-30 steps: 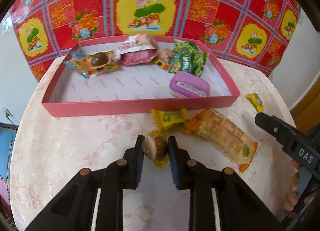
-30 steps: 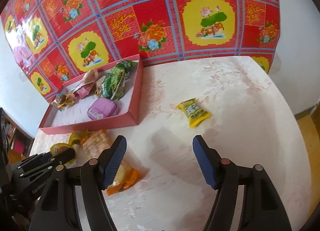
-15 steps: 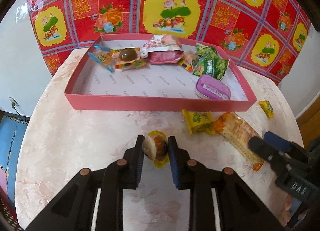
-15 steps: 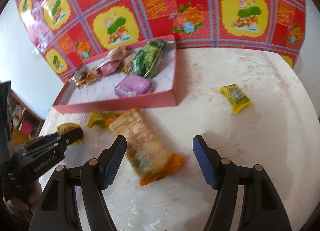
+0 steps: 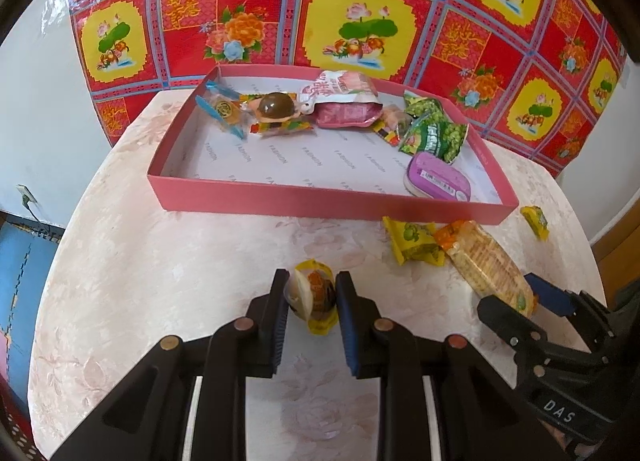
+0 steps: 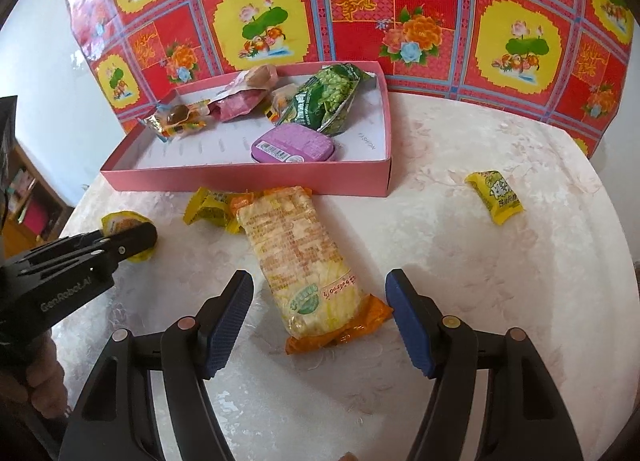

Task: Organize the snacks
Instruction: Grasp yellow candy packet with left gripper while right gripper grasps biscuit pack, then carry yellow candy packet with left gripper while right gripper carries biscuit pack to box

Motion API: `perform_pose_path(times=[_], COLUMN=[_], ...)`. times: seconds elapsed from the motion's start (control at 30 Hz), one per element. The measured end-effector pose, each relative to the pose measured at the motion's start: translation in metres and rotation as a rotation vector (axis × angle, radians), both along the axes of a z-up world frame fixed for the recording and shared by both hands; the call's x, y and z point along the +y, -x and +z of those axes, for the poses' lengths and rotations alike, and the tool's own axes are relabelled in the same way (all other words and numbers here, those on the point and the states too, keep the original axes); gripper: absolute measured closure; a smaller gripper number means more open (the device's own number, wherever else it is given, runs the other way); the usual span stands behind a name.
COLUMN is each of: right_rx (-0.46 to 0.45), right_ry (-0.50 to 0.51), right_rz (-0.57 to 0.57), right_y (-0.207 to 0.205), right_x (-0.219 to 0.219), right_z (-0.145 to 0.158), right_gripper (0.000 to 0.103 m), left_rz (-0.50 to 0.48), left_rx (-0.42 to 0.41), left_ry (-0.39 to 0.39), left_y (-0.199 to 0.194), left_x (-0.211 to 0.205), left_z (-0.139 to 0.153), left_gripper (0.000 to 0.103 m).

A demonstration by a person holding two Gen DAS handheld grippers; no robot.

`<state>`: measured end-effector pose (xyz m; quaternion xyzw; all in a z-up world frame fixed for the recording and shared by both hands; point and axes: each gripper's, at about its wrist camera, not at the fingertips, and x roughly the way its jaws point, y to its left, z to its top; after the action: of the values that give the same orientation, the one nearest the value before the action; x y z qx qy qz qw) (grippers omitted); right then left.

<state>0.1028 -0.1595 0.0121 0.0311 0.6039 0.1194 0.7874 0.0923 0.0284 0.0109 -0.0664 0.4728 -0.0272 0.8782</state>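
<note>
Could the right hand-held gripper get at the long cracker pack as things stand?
Probably yes. The right hand-held gripper is open with its fingers either side of the cracker pack, which lies flat on the table with nothing over it.

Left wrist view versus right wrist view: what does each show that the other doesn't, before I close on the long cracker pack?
Only the left wrist view shows the left gripper shut on the small yellow-wrapped snack head-on.

Only the right wrist view shows the right gripper open, straddling the long cracker pack, fingers clear of its sides.

Both show the pink tray, the purple tin inside it, and the stray yellow candy.
</note>
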Motion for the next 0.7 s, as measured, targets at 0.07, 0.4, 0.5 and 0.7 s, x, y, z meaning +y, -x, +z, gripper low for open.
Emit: perform_pose_path(times=[0.07, 0.4, 0.5, 0.7], right_rx=[0.0, -0.007, -0.009, -0.022], right_ry=[-0.001, 0.027, 0.012, -0.028], right_rz=[-0.005, 0.037, 0.053, 0.061], right_y=[0.0, 0.005, 0.008, 0.014], right_x=[-0.001, 0.007, 0.01, 0.008], right_z=[0.0, 0.002, 0.005, 0.014], right_gripper=[0.033, 0.057, 0.06, 0.063], left_rz=[0.0, 0.013, 0.014, 0.027], left_rx=[-0.001, -0.005, -0.018, -0.043], left_ry=[0.002, 0.011, 0.01, 0.007], left_y=[0.001, 0.004, 0.007, 0.012], left_x=[0.001, 0.006, 0.008, 0.012], left_z=[0.0, 0.001, 0.006, 0.017], left_gripper=[0.079, 0.079, 0.079, 0.079])
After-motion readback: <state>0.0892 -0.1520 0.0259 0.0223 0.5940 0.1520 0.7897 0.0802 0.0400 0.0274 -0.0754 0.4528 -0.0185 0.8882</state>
